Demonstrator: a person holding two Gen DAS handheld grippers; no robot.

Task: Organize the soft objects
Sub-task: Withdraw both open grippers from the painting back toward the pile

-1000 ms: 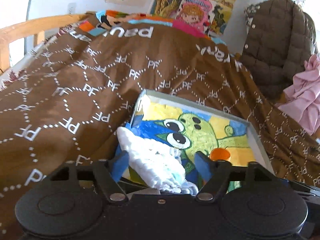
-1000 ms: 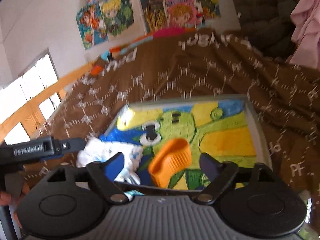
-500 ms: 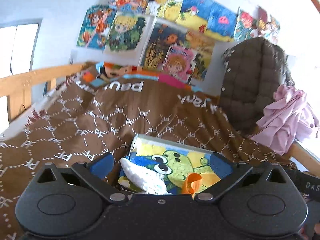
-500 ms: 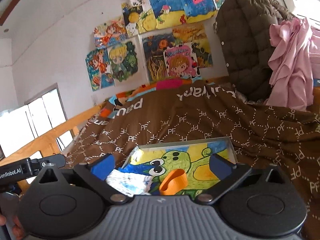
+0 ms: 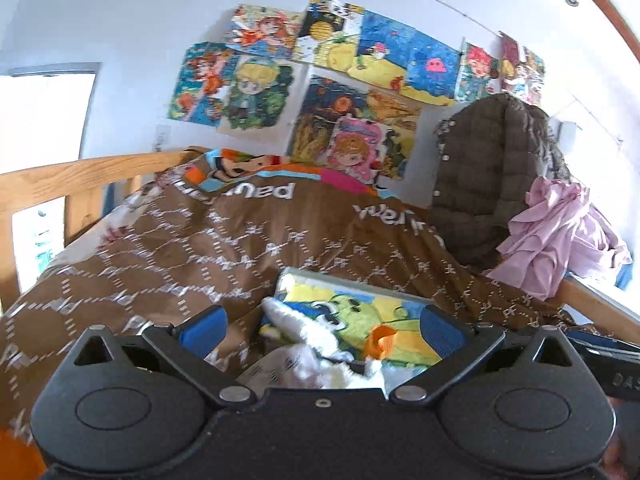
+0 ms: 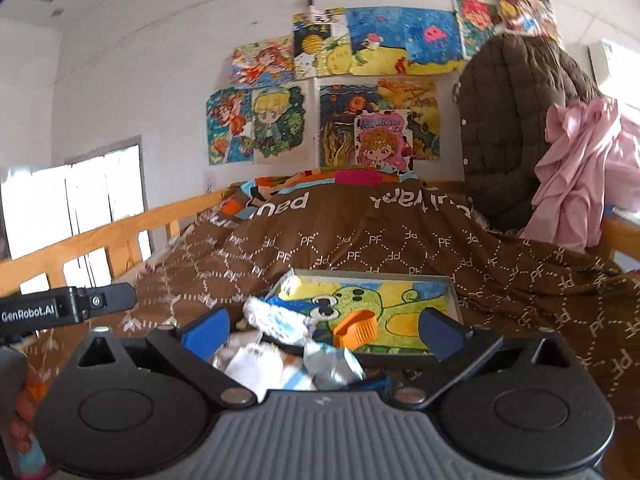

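Two grippers are here, one in each hand. The left gripper (image 5: 322,322) has its blue fingers far apart with nothing held between them. The right gripper (image 6: 324,326) is the same, wide apart and holding nothing. Both have just been opening.

One flat tray (image 6: 451,286) lies on the bed, with a green cartoon animal painted inside it. One white fluffy cloth (image 6: 276,318) lies on the left end of the tray. One small orange thing (image 6: 356,330) sits near the middle of the tray, apart from the cloth. It is too small to tell what it is. Some crumpled white and silver wrappers (image 6: 280,362) lie just in front of the tray, close to the right gripper. They are too blurred to count.

One big brown blanket (image 6: 360,240) with white letters covers the bed. One brown puffy coat (image 6: 516,120) hangs at the far right, and one pink cloth (image 6: 576,168) hangs beside it. Many bright drawings (image 6: 272,124) are stuck on the white wall. A wooden rail (image 6: 132,222) runs along the left side of the bed. The black gripper bodies hide the near edge of the tray.
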